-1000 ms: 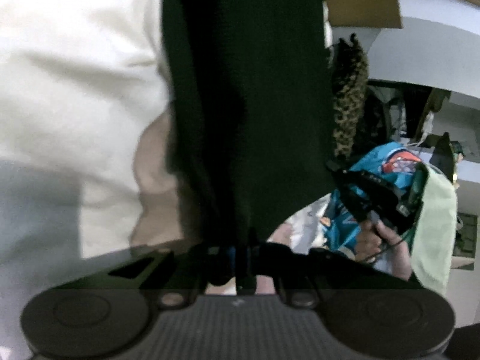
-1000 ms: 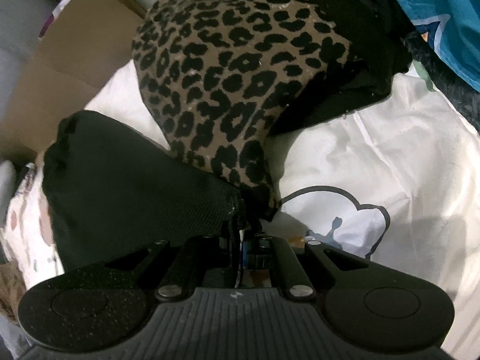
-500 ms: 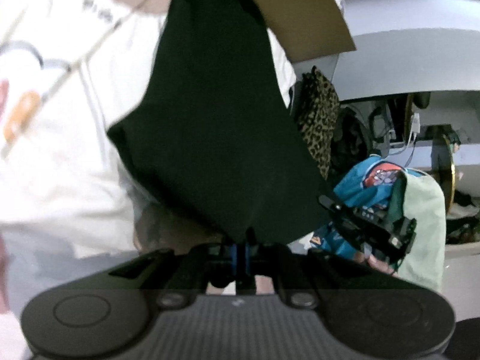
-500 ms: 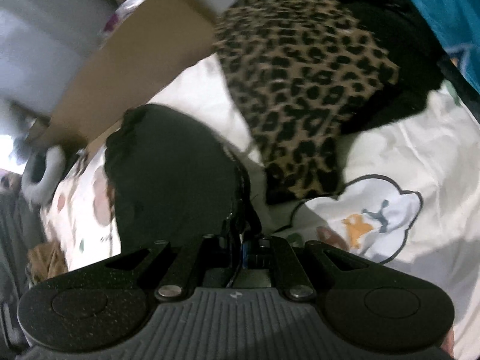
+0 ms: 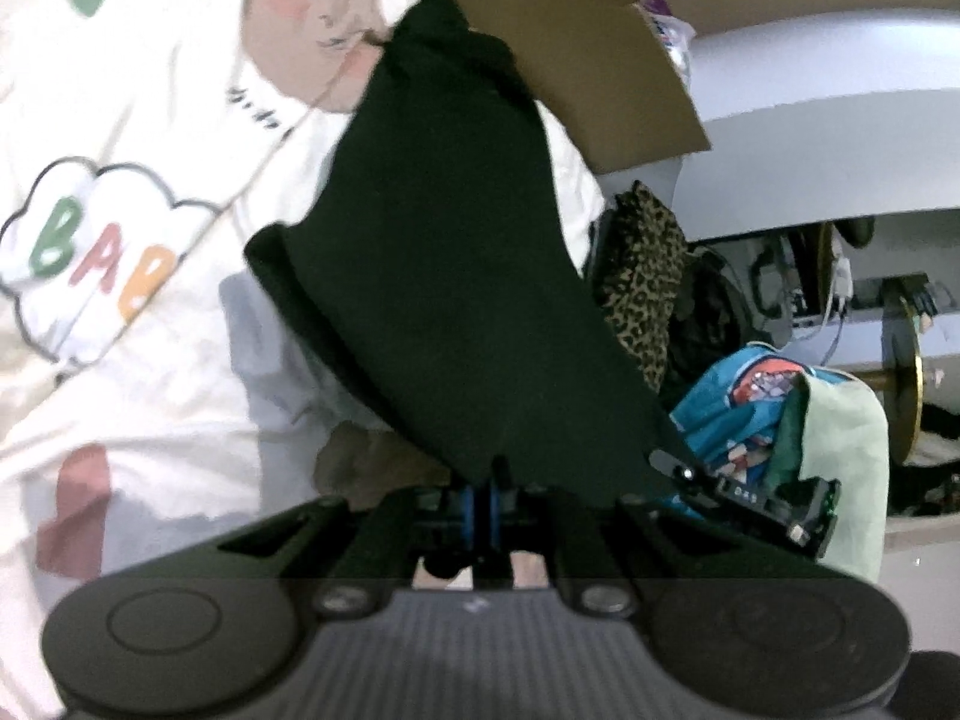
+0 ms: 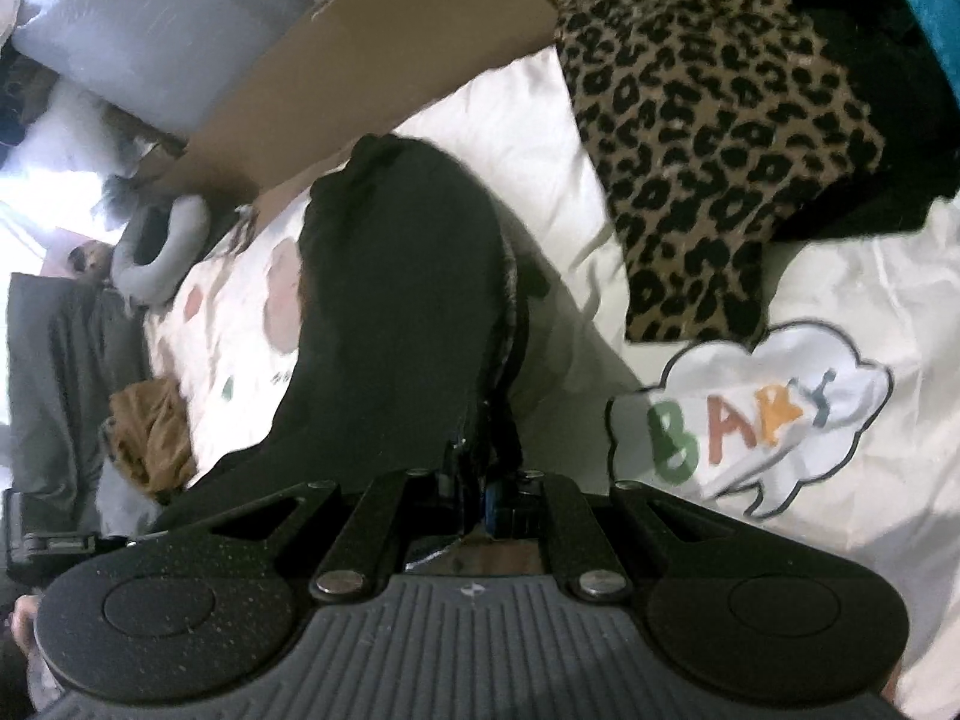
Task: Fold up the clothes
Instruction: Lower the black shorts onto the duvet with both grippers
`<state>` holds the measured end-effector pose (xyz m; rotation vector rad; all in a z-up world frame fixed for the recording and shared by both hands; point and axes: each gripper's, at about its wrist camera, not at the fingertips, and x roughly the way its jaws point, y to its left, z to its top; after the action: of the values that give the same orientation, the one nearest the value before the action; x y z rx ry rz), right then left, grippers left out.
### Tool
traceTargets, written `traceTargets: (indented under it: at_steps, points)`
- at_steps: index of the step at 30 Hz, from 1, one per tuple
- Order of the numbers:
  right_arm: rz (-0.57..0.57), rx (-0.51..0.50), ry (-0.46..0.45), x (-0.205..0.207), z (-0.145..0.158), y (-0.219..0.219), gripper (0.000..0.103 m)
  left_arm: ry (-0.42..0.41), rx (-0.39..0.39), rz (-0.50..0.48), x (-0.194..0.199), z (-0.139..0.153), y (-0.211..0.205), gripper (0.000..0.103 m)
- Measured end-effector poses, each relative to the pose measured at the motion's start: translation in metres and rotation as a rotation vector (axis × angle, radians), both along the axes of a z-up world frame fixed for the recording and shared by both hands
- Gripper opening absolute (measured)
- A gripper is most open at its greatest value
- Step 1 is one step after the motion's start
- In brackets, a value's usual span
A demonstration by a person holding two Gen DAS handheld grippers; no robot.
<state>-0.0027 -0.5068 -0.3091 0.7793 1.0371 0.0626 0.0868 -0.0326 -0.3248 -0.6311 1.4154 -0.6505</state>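
A black garment (image 5: pixel 456 276) hangs lifted over a white printed bed sheet (image 5: pixel 132 312). My left gripper (image 5: pixel 483 483) is shut on its near edge, and the cloth stretches away from the jaws toward the cardboard. In the right wrist view the same black garment (image 6: pixel 396 306) drapes down from my right gripper (image 6: pixel 480 468), which is shut on another part of its edge. The right gripper's body (image 5: pixel 756 504) shows at the lower right of the left wrist view. The far end of the garment still trails near the sheet.
A leopard-print garment (image 6: pixel 708 138) lies on the sheet (image 6: pixel 852 276) to the right with dark clothes behind it. Blue printed cloth (image 5: pixel 738 402) and pale green cloth (image 5: pixel 852 450) are piled at the right. A cardboard box (image 6: pixel 372 60) borders the far side. A brown cloth (image 6: pixel 150 432) lies left.
Both grippers have risen with the black garment, so more of the sheet and its prints now show beneath. The cloth hangs longer and stretches out between the two grips.
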Motion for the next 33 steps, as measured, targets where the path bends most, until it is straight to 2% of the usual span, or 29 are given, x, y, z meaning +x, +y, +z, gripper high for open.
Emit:
traceTargets:
  at_steps: [5,13,23,28,30,33]
  points:
    - [0.031,0.049,0.022,-0.011,-0.014,0.01,0.004,0.04,0.023,0.03,-0.009,-0.014,0.01,0.005]
    - [-0.006,0.173,0.1,-0.031,-0.057,0.019,0.004,0.121,0.107,0.063,-0.026,-0.044,0.027,0.005]
    - [-0.015,0.163,0.19,-0.031,-0.107,0.031,0.005,0.193,0.247,0.057,-0.017,-0.101,0.016,0.005]
    - [0.029,0.126,0.183,-0.03,-0.115,0.031,0.016,0.223,0.294,0.045,-0.02,-0.12,0.01,0.005]
    - [0.034,0.124,0.163,-0.03,-0.116,0.03,0.029,0.231,0.301,0.049,-0.021,-0.124,0.009,0.005]
    - [0.02,0.151,0.148,-0.029,-0.121,0.025,0.034,0.234,0.306,0.049,-0.021,-0.125,0.008,0.005]
